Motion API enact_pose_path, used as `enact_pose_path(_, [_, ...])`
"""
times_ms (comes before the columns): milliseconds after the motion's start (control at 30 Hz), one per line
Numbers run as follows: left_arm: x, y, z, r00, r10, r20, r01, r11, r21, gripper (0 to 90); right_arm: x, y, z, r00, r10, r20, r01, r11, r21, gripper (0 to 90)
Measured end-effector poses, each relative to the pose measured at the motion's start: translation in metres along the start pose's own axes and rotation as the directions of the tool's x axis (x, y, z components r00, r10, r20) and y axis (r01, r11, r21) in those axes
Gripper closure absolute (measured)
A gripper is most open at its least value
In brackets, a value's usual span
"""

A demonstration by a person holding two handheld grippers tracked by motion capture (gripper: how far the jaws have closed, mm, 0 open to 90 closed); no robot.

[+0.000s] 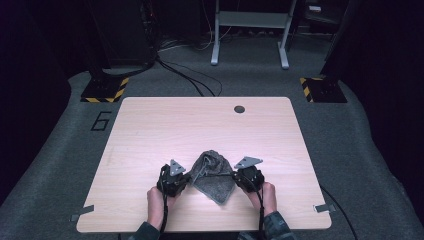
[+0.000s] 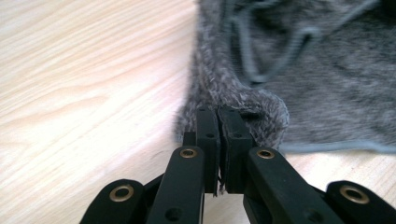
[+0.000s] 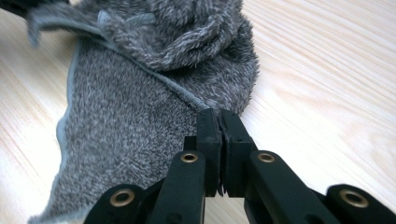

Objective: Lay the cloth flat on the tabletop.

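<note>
A grey fluffy cloth point(image 1: 212, 172) lies bunched on the light wooden table point(image 1: 200, 125), near the front edge, between my two grippers. My left gripper point(image 1: 187, 177) is shut on the cloth's left edge; in the left gripper view the jaws point(image 2: 218, 114) meet on a fold of the cloth point(image 2: 327, 93), and a thin hem line runs across the fabric. My right gripper point(image 1: 235, 175) is shut on the cloth's right edge; in the right gripper view its jaws point(image 3: 219, 114) pinch the hem where the cloth point(image 3: 130, 130) bunches up. A hand holds each gripper from the table's front.
A round hole point(image 1: 239, 109) sits near the table's far edge. Tape tabs point(image 1: 82, 212) mark the front corners. Beyond the table, cables point(image 1: 190, 75) cross the grey floor past two yellow-and-black striped bases point(image 1: 105, 90) and a white frame point(image 1: 250, 30).
</note>
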State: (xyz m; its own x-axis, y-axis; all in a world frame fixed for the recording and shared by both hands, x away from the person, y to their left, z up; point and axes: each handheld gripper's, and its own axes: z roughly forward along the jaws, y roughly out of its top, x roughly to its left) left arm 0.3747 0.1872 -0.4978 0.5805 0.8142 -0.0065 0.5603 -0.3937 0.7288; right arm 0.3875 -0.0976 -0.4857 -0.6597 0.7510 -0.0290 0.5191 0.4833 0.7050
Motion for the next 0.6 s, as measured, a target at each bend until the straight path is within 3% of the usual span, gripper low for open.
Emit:
enact_pose_path(167, [0.01,-0.002,-0.003,0.9992,-0.038,0.009,0.038,0.9993,0.0,87.4,-0.015,-0.011,-0.01,0.9988,0.045,0.02,-0.045,0.999,-0.001,87.9])
enact_pose_path(300, [0.013,-0.002,-0.002,0.999,-0.041,0.019,0.041,0.9991,0.01,85.7,-0.026,-0.019,-0.012,0.995,0.097,0.024,-0.097,0.995,0.006,86.2])
enact_pose_path(367, [0.012,-0.002,-0.003,0.9983,-0.051,0.027,0.051,0.9987,0.001,79.1,-0.027,-0.022,-0.012,0.9948,0.096,0.033,-0.096,0.995,0.015,81.4])
enact_pose_path(433, [0.011,-0.002,-0.004,0.9986,-0.047,0.022,0.047,0.9989,0.01,66.9,-0.025,-0.022,-0.013,0.9941,0.105,0.025,-0.106,0.994,0.013,76.5])
enact_pose_path(500, [0.01,-0.003,-0.007,0.9985,-0.052,0.016,0.052,0.9986,0.007,57.2,-0.025,-0.02,-0.015,0.9962,0.085,0.017,-0.085,0.996,-0.001,70.9])
enact_pose_path(600, [0.007,-0.003,-0.011,0.9992,-0.039,0.011,0.039,0.9992,0.01,41.9,-0.018,-0.014,-0.02,0.9952,0.098,-0.001,-0.098,0.995,-0.022,60.0])
